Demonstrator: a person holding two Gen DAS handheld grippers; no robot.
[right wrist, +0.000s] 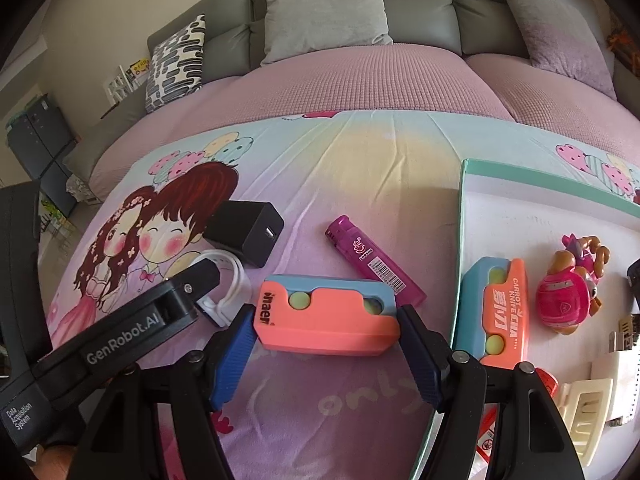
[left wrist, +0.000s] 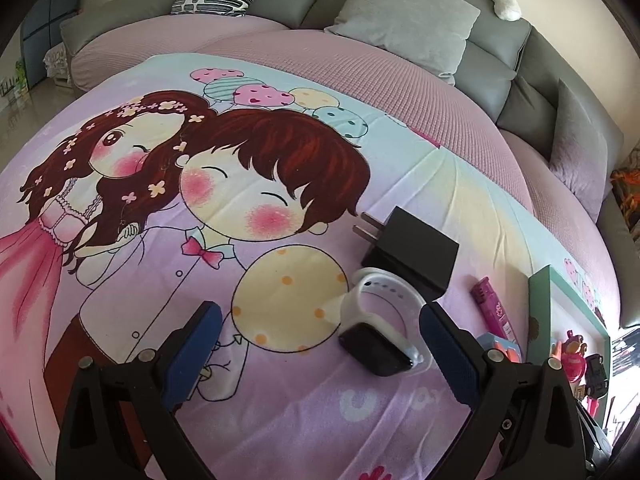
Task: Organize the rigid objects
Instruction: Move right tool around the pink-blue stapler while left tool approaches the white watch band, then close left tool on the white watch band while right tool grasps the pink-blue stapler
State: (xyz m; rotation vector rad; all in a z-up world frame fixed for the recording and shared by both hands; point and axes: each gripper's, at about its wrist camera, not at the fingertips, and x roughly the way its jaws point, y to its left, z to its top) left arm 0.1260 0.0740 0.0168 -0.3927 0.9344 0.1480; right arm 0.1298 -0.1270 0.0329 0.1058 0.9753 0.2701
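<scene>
Clearly the sorted toys sit in the green-rimmed tray (right wrist: 460, 216) at 3 o'clock, while loose items wait on the cartoon bedsheet (right wrist: 360, 168). Reaching forward low, the right gripper (right wrist: 326, 334) has its fingers apart, flanking the orange carrot knife toy (right wrist: 328, 320), seemingly without clamping. The left gripper (left wrist: 320, 332) hovers wide open, its right finger beside the white-strapped smartwatch (left wrist: 380, 328), with the black charger (left wrist: 412, 248) beyond at 12 o'clock.

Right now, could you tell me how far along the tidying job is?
Done: one orange-and-blue carrot knife toy and a pink pup figure lie in the green-rimmed box. In hand: the right claw brackets a second orange-and-blue carrot knife. Left on the sheet: black charger, magenta lighter, white-strapped smartwatch before the open left claw.
</scene>
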